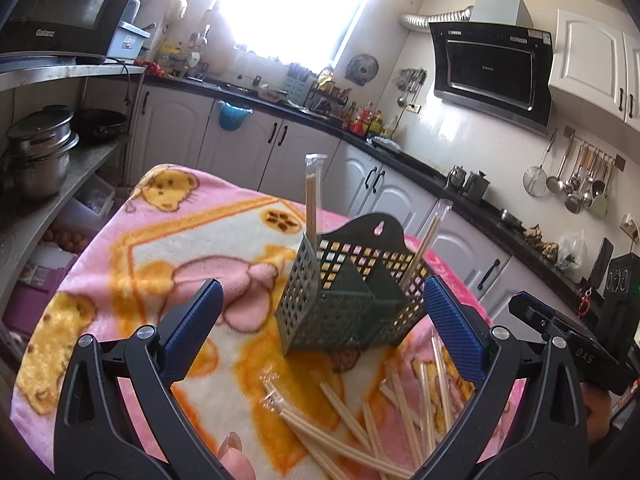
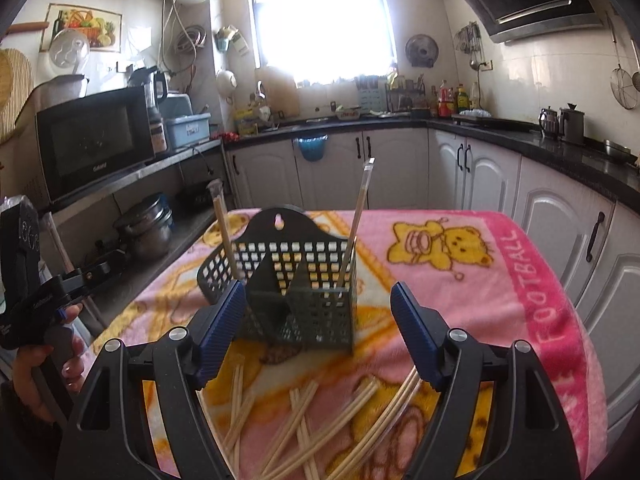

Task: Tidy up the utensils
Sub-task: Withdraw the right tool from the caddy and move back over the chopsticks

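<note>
Honestly, both the left gripper [image 1: 320, 312] and right gripper [image 2: 318, 314] are spread wide, holding nothing. Loose wrapped chopsticks [image 2: 308, 420] lie on the blanket [image 2: 460, 312] just before the green holder [image 2: 298, 284]; I'd pinch one pair mid-length, then drop it upright into a compartment.

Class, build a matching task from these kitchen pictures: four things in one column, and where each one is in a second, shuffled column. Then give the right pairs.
Things
1. holder
2. loose chopsticks
3. microwave
4. blue basket

Places
A. hanging on a cabinet door under the window
B. upright on the pink blanket, with two wrapped chopsticks standing in it
C. on the metal shelf at the left
D. lying scattered on the blanket in front of the holder

Pairs: 1-B, 2-D, 3-C, 4-A
</note>
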Available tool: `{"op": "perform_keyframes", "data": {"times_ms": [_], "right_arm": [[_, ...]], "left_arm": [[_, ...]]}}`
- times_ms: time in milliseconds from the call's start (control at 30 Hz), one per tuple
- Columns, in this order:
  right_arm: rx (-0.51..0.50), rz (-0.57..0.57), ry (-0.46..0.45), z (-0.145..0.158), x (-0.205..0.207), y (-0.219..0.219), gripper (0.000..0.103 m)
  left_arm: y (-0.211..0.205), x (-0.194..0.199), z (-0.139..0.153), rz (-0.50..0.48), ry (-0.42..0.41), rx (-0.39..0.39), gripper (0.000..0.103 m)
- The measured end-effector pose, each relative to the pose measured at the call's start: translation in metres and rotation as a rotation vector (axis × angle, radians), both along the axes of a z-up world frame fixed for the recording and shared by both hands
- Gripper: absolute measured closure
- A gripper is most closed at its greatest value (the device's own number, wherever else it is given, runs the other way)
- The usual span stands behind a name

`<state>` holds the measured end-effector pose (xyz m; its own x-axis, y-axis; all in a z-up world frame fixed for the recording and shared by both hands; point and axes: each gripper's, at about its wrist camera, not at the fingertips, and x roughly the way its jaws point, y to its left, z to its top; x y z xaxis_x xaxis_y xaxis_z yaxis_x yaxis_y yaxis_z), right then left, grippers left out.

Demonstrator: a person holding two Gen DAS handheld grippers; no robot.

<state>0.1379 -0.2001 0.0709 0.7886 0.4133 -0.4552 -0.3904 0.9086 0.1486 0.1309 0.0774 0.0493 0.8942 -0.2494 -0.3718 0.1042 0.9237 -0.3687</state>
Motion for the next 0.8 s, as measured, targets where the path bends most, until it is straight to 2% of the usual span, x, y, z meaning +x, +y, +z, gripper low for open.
{"op": "perform_keyframes", "data": {"times_ms": [800], "right_arm": [[-0.076, 0.049, 0.152, -0.053, -0.007, 0.016, 0.03]], "left_arm": [[-0.005, -0.003, -0.057, -0.013, 0.171, 0.045, 0.011]]}}
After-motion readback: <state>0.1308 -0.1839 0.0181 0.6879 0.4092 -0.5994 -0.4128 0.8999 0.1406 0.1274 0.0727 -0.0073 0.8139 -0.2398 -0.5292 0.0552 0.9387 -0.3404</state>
